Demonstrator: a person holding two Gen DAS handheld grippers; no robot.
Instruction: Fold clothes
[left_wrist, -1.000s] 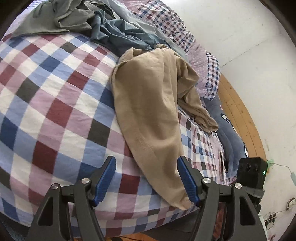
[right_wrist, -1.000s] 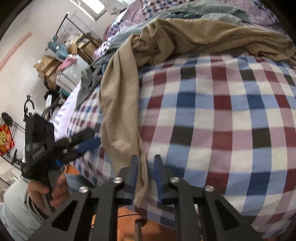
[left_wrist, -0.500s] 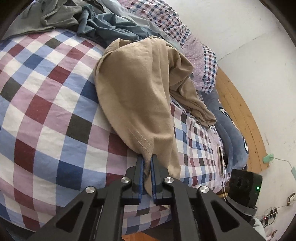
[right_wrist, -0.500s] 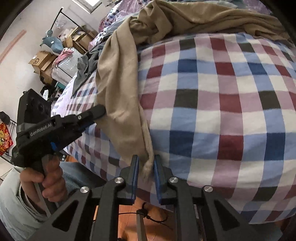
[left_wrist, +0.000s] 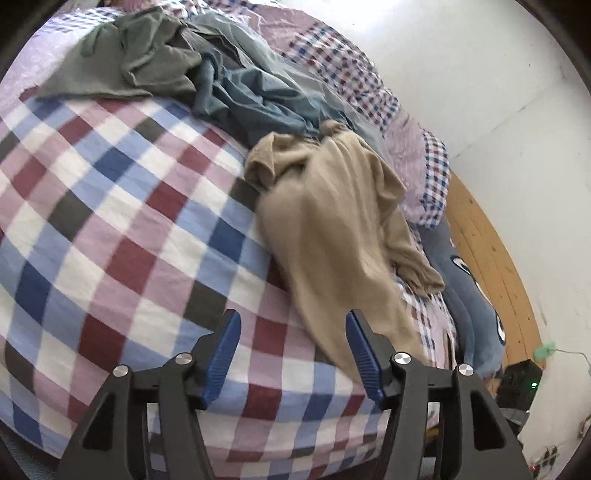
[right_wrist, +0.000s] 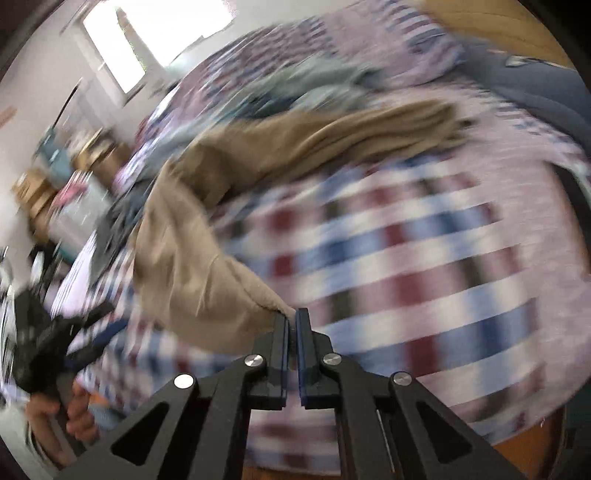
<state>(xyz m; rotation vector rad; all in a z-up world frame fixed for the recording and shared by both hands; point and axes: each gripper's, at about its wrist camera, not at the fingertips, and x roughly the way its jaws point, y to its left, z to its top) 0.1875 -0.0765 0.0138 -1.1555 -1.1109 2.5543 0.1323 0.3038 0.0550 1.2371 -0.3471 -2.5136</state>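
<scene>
A: From the left wrist view, what worries you?

B: The left hand-held gripper (left_wrist: 293, 354) is released, its blue pads opening with only bed cover between them. The crumpled tan cotton garment (left_wrist: 332, 236) lies just beside its right pad, trailing toward the bed's edge. With one end free, I'd expect the cloth to drag or bunch, and its low end could slide off the edge.

A: And the surface there?

B: A bed under a large-checked cover of red, blue, lilac and white (left_wrist: 110, 221). A heap of grey-green and slate-blue clothes (left_wrist: 207, 74) sits at the far side, touching the tan piece. Beyond are a white wall (left_wrist: 498, 74) and a curved wooden bed frame (left_wrist: 491, 258).

A: The right wrist view?

B: Heavily blurred. The right hand-held gripper (right_wrist: 292, 325) is clenched on a corner of the tan garment (right_wrist: 192, 258). The grip looks thin, right at the hem, so a fast pull might strip it out.

A: Anything else?

B: The other gripper, in a bare hand (right_wrist: 55, 417), shows at lower left. A bright window (right_wrist: 122, 48) and what look like stacked boxes are behind, too smeared to detail.
</scene>
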